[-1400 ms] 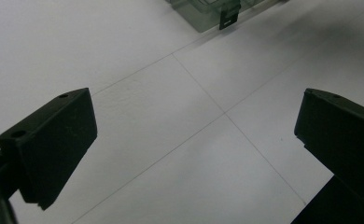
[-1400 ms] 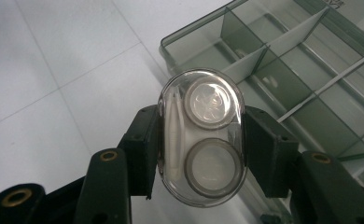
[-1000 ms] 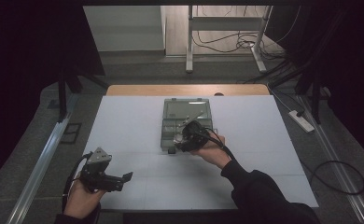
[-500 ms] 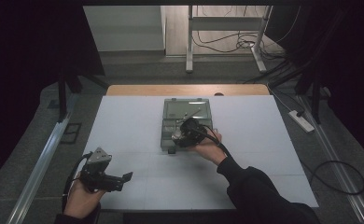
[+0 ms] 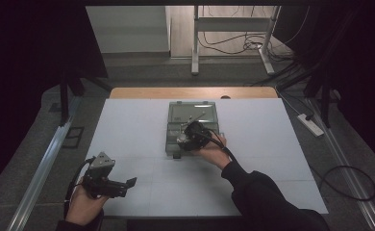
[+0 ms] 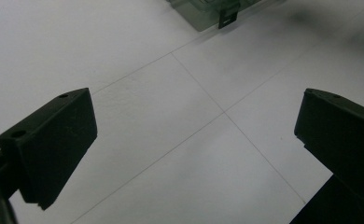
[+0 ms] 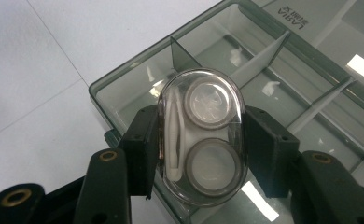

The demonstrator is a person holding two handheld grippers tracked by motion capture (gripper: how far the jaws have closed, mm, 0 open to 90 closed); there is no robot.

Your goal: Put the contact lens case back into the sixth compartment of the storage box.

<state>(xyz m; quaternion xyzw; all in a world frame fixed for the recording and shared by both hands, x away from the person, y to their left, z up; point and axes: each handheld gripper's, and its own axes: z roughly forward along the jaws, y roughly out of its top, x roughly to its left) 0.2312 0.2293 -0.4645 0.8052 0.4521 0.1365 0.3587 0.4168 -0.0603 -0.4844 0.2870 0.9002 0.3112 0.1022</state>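
Right gripper (image 7: 201,154) closed on a clear oval case (image 7: 201,135), fingers (image 7: 140,149) pressing both long sides, held just above the near corner compartment of the open grey box (image 5: 191,126) at mid desk (image 5: 128,125). Inside the case, two round wells and a white stick. Left gripper (image 5: 112,185) low near the desk's front left, well apart from the box, fingers (image 6: 49,144) wide and holding nothing.

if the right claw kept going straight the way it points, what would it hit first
Probably the open compartment box. The right claw, shut on a clear contact lens case, points down over the box's near corner compartment, so the case would likely meet its floor or rim first; depth is unclear.
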